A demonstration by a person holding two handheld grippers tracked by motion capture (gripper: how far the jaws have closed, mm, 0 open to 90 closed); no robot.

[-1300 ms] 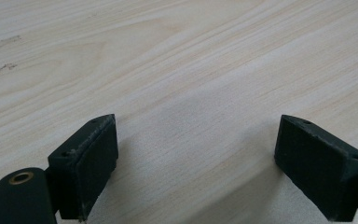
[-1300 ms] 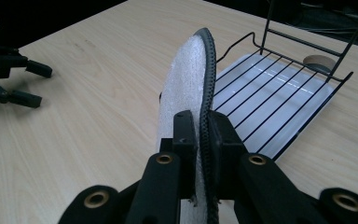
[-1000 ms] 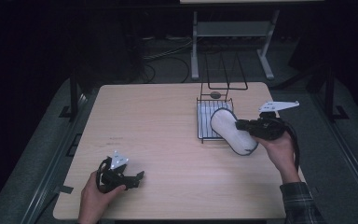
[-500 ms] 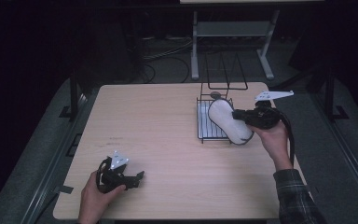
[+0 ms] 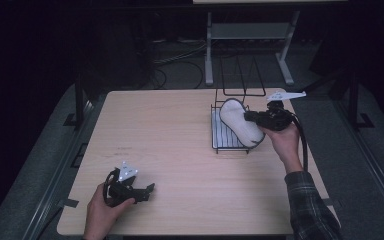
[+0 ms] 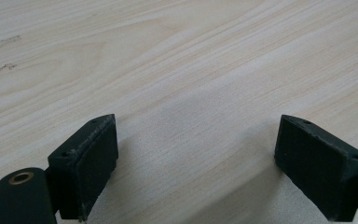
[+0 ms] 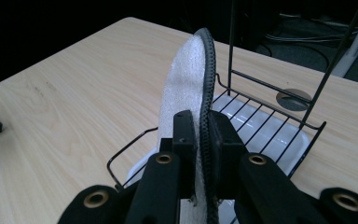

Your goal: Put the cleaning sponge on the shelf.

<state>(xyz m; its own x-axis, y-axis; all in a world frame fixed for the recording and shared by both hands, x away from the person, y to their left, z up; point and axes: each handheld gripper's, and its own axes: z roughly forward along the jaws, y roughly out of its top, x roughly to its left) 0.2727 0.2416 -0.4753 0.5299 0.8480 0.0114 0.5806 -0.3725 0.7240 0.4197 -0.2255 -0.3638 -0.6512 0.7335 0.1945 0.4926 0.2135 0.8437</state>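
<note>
Right between the jaws of the right gripper (image 7: 200, 140) sits a thin white pad with a dark rim (image 7: 189, 79), pinched at its near edge so it stands on edge and rises away from the jaws. Beyond and beneath the pad is a black wire rack (image 7: 270, 135) with a white tray in its base; from the high view the pad (image 5: 240, 122) leans over the rack (image 5: 225, 142), and whether it touches the wires cannot be told. The lower end of the pad is hidden behind the jaws.

The left gripper (image 6: 196, 158) has its jaws spread wide with nothing between them, only the bare wooden table (image 6: 177, 60) ahead. It rests low in the person's hand (image 5: 102, 210), well apart from the rack.
</note>
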